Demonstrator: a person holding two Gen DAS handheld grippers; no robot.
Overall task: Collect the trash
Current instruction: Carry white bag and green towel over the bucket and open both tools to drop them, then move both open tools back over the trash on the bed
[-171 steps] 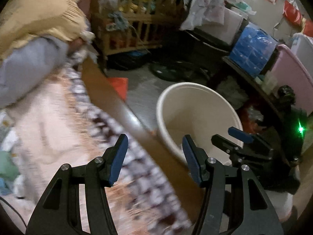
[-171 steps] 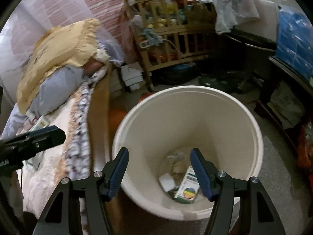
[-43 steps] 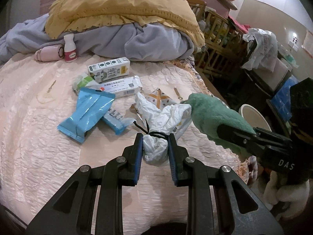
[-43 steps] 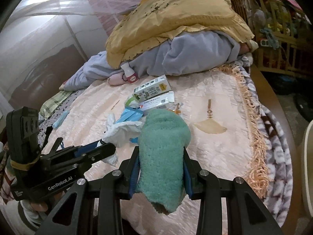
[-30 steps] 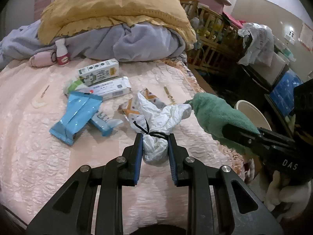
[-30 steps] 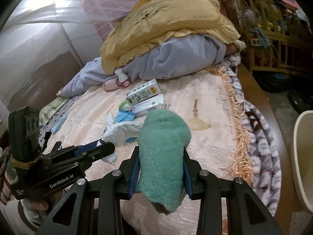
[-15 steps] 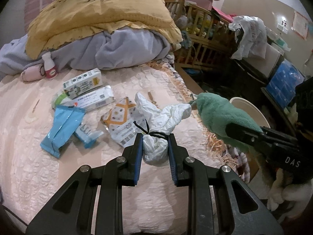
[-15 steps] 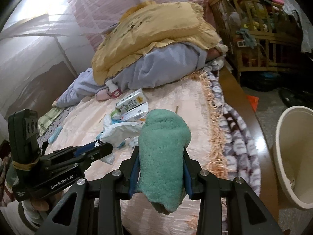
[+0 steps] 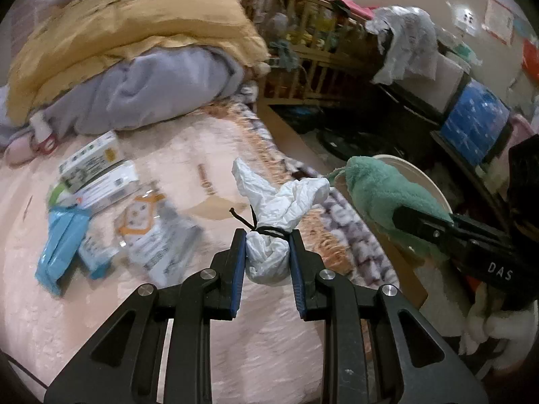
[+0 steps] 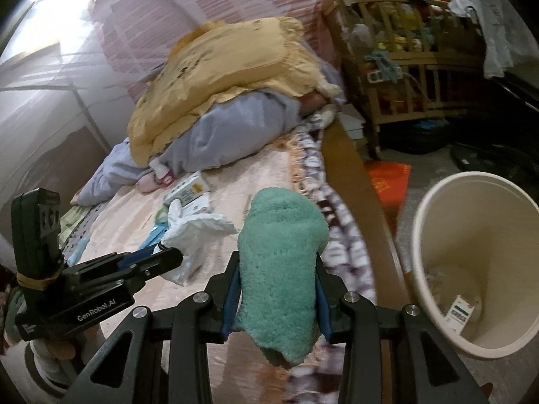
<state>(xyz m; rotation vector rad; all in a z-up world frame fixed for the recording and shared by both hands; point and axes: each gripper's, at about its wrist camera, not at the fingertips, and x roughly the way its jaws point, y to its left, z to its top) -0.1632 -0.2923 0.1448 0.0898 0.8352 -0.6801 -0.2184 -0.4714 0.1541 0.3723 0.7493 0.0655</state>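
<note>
left gripper [image 9: 266, 252] clamps the tied white bag [image 9: 269, 235], right gripper [image 10: 274, 289] the green sock [image 10: 279, 269] (both lifted clear), probably for the bin [image 10: 417, 235] at right.

Fluffy green cloth [image 10: 279, 269]; crinkled white plastic bag [image 9: 269, 252].

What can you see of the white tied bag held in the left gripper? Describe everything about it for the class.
The white tied bag looks like thin, crinkled plastic, cinched with a black tie whose loose end sticks out. Below the tie sits a small rounded bundle; above it two crumpled flaps splay upward. The left gripper is shut on the bundle, its blue pads pressing both sides, holding it above the pink bedspread. Nothing else visibly touches it. From the right wrist view it juts out beside the green fuzzy cloth.
</note>
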